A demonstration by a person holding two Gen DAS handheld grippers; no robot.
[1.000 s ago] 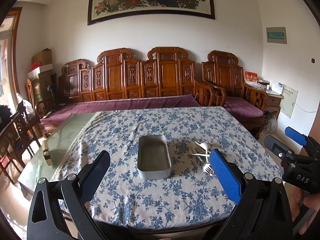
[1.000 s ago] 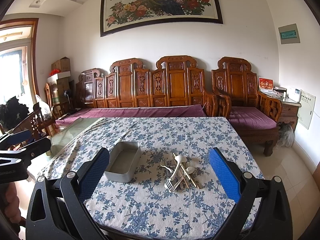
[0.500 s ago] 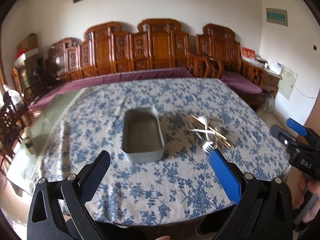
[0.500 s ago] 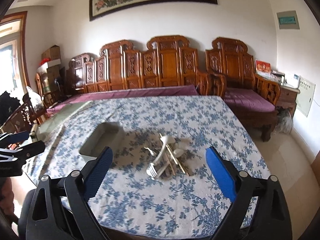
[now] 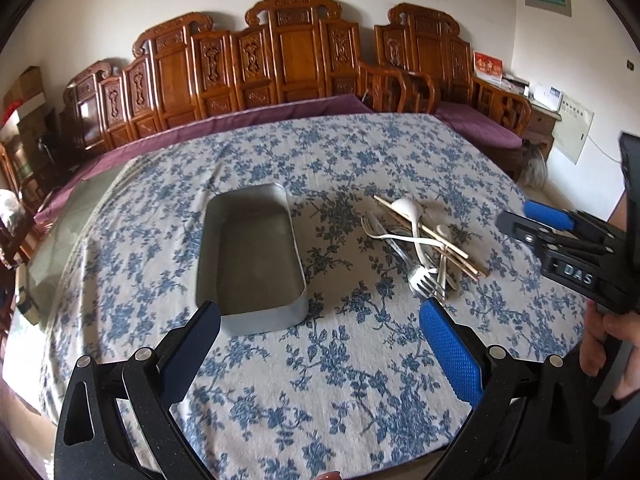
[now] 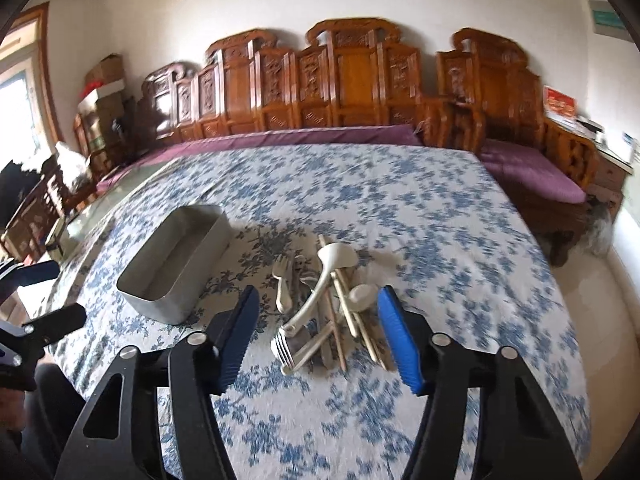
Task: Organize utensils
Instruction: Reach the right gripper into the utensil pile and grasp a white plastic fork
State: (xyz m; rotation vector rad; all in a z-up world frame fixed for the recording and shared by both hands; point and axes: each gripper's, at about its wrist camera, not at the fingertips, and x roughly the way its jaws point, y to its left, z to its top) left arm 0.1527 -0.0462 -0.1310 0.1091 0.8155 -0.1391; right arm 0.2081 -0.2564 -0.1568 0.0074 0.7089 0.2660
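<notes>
An empty grey metal tray (image 5: 252, 256) sits on the blue-flowered tablecloth (image 5: 320, 380); it also shows in the right wrist view (image 6: 172, 264). To its right lies a pile of utensils (image 5: 420, 240): white spoons, metal forks and wooden chopsticks, seen too in the right wrist view (image 6: 324, 312). My left gripper (image 5: 320, 336) is open and empty, just in front of the tray. My right gripper (image 6: 316, 336) is open and empty, its fingers straddling the near end of the pile above it; it shows from the side in the left wrist view (image 5: 532, 220).
A carved wooden sofa (image 5: 288, 68) with purple cushions stands behind the table. A wooden armchair (image 6: 532, 152) stands at the right. Bare glass tabletop (image 5: 72, 216) shows left of the cloth. Chairs and boxes (image 6: 100, 96) stand at far left.
Both grippers have moved forward and tilted down toward the table. The right gripper has narrowed somewhat and come over the near end of the utensil pile. The tray and utensils have not moved.
</notes>
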